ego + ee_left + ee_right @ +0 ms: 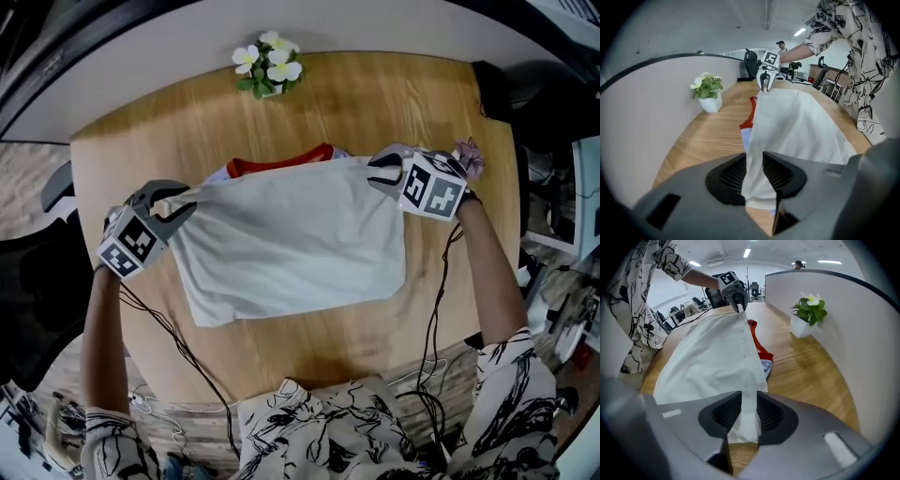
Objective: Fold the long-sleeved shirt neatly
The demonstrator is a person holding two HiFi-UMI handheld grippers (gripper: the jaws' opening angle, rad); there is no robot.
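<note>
A white long-sleeved shirt with a red collar lies folded on the round wooden table. My left gripper is shut on the far left corner of its top layer. My right gripper is shut on the far right corner. The edge runs taut between them, just above the collar. In the left gripper view white cloth fills the gap at my left gripper, with the right gripper at the far end. In the right gripper view the cloth is pinched in my right gripper, and the left gripper shows beyond.
A small pot of white flowers stands at the table's far edge by a curved partition. A pink flower lies beside the right gripper. Cables trail from both grippers over the near edge. A dark chair stands at the left.
</note>
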